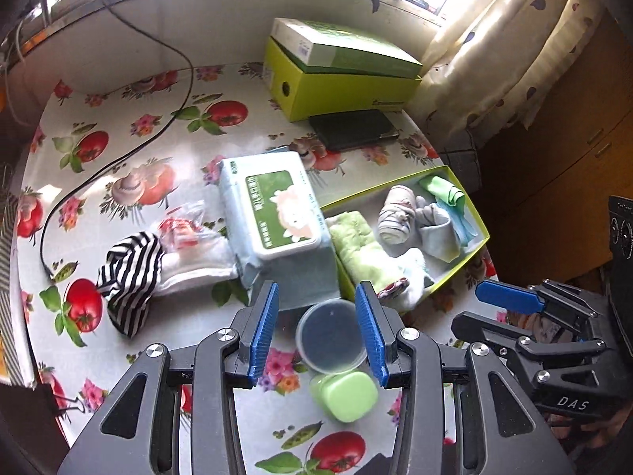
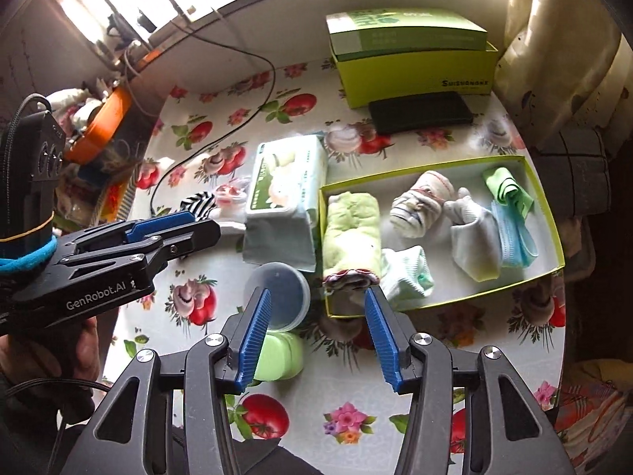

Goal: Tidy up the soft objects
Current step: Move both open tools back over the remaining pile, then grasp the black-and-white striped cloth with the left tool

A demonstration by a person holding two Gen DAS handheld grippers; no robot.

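Note:
A shallow yellow-green box [image 1: 379, 188] [image 2: 415, 173] holds a rolled green towel [image 1: 356, 245] [image 2: 350, 229], a striped sock ball [image 1: 395, 213] [image 2: 419, 202], pale socks [image 2: 472, 233], a blue mask [image 2: 512, 237] and a green cloth [image 2: 506, 188]. Left of the wipes pack [image 1: 277, 213] [image 2: 285, 198] lie a black-and-white striped cloth [image 1: 130, 273] [image 2: 198, 204], a white cloth [image 1: 198, 265] and a clear packet [image 1: 182, 225]. My left gripper [image 1: 317, 289] is open and empty above a round plastic tub [image 1: 330, 336]. My right gripper [image 2: 316, 293] is open and empty near the box's front corner.
Stacked green boxes [image 1: 344, 75] and a black wallet [image 1: 354, 128] sit at the table's back. A black cable [image 1: 118, 158] trails across the left side. A small green case [image 1: 348, 394] [image 2: 281, 352] lies by the tub. A curtain [image 1: 514, 39] hangs at the right.

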